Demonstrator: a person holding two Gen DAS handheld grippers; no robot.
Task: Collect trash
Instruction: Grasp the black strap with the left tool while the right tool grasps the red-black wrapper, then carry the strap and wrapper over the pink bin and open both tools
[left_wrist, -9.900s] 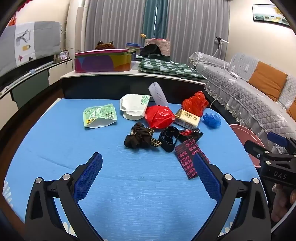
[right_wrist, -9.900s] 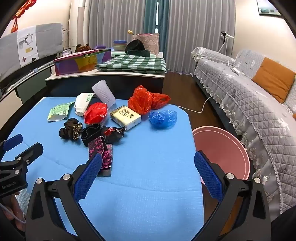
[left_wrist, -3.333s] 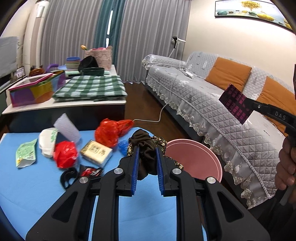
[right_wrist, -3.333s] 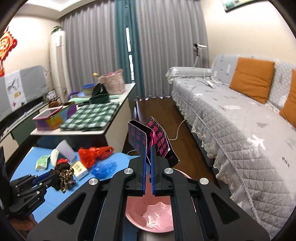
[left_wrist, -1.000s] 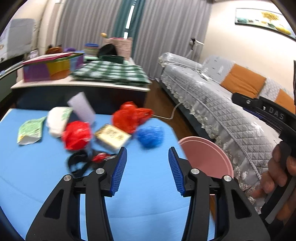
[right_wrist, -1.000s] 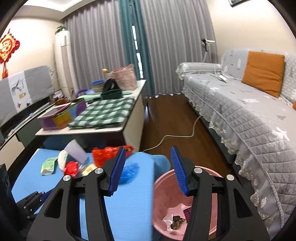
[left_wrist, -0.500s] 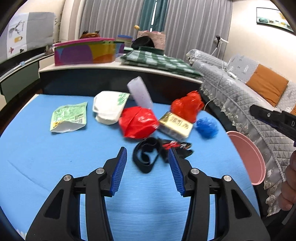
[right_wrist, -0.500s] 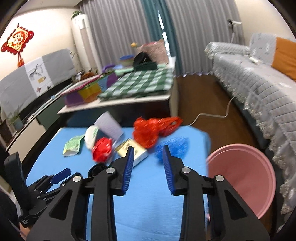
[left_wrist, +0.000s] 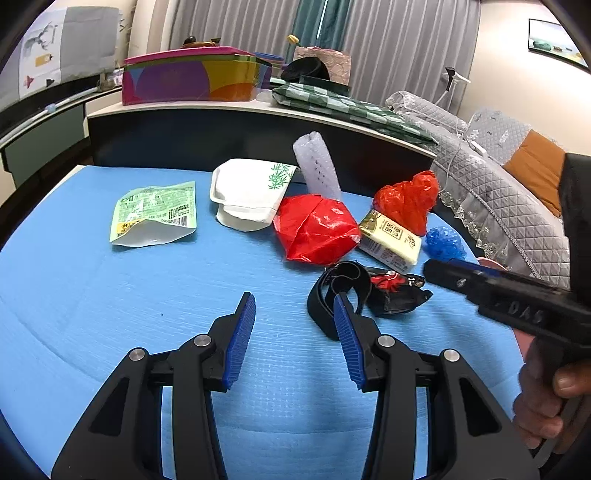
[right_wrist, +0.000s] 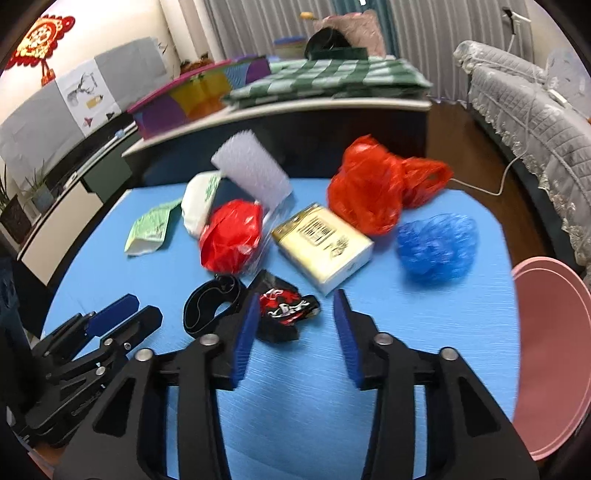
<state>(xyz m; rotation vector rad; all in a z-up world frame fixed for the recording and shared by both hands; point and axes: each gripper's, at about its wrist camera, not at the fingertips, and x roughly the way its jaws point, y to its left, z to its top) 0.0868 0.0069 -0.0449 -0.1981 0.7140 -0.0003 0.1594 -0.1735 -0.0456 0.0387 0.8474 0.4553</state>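
Both grippers empty over the trash pile.
Left gripper (left_wrist: 293, 310) closing beside black band (left_wrist: 334, 291); right gripper (right_wrist: 293, 308) opening near black wrapper (right_wrist: 284, 312).

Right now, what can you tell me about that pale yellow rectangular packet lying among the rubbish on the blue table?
The pale yellow rectangular packet looks like a soft plastic-wrapped block, cream with a gold printed end, dark characters and a barcode. It lies flat on the blue table, apparently unopened. The crumpled orange-red plastic bag rests against its far end; the shiny red wrapper sits beside it.
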